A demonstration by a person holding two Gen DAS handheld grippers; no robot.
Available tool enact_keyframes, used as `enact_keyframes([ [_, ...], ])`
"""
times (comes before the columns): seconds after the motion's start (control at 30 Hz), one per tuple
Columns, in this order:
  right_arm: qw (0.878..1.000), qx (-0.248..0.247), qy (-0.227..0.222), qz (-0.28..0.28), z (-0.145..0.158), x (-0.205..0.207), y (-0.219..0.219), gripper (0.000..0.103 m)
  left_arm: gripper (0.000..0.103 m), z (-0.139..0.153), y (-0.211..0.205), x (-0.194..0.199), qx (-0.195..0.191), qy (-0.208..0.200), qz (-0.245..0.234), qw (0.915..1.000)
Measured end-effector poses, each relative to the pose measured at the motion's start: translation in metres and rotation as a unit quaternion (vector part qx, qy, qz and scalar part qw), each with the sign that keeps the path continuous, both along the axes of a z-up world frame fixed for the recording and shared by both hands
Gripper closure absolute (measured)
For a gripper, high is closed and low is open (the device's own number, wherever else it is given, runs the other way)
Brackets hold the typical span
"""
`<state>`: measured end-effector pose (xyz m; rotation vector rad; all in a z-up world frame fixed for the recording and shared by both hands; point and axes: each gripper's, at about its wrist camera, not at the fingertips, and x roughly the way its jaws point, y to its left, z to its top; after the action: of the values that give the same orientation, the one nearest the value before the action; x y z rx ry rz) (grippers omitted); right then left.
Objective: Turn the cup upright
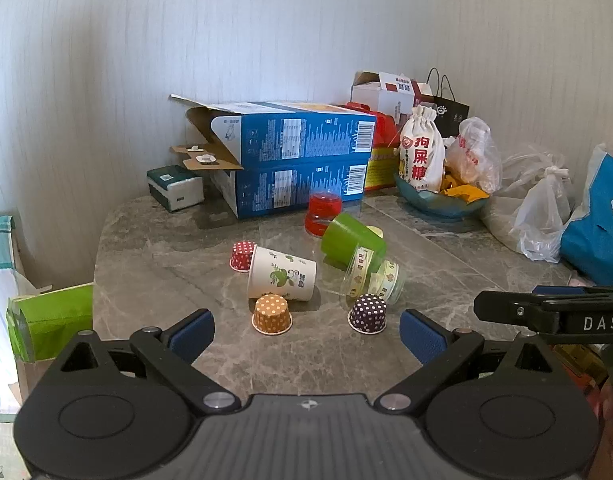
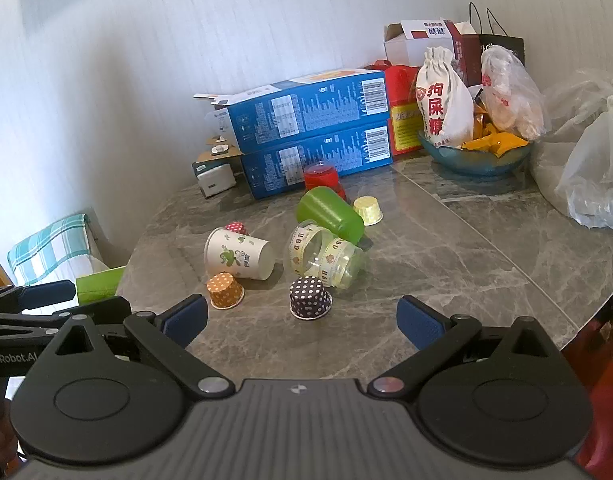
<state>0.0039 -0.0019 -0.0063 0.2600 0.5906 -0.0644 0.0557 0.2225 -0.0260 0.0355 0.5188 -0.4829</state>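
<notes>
Several cups lie on the grey marble table (image 1: pixel 306 352). A white paper cup with green print (image 1: pixel 282 274) (image 2: pixel 240 256) lies on its side. A green cup (image 1: pixel 352 242) (image 2: pixel 331 213) and a clear cup with patterned bands (image 1: pixel 372 278) (image 2: pixel 324 258) also lie tipped over. A red cup (image 1: pixel 323 210) (image 2: pixel 322 178) stands upside down behind them. Small dotted cups, orange (image 1: pixel 271 314) (image 2: pixel 225 290), purple (image 1: pixel 368 313) (image 2: pixel 309 297), red (image 1: pixel 242 255) and yellow (image 2: pixel 368 210), sit mouth down. My left gripper (image 1: pixel 306 332) and right gripper (image 2: pixel 302 322) are open and empty, near the table's front.
Two stacked blue boxes (image 1: pixel 294 152) (image 2: pixel 310 128) stand behind the cups. A blue bowl with snack bags (image 1: pixel 442 196) (image 2: pixel 474 156) and plastic bags (image 1: pixel 542 212) (image 2: pixel 590 176) crowd the back right. A tissue pack (image 1: pixel 175 188) sits back left. A green box (image 1: pixel 46 320) lies beyond the left edge.
</notes>
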Motion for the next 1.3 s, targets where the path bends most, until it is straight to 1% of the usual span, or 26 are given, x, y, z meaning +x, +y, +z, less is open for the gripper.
enact_keyframes([
  [0.47, 1.0, 0.002, 0.0, -0.002, -0.0008, -0.0001, -0.0029, 0.001, 0.003, -0.0002, -0.0008, 0.0004, -0.001, 0.002, -0.001, 1.0],
  [0.63, 1.0, 0.002, 0.0, -0.002, -0.0012, -0.0007, -0.003, 0.001, 0.003, 0.0002, 0.0004, 0.002, -0.009, 0.005, -0.004, 0.9999],
  [1.3, 1.0, 0.009, -0.002, -0.005, -0.0043, -0.0034, -0.0085, 0.001, 0.003, 0.0007, 0.0015, 0.0007, -0.006, 0.003, -0.003, 1.0],
])
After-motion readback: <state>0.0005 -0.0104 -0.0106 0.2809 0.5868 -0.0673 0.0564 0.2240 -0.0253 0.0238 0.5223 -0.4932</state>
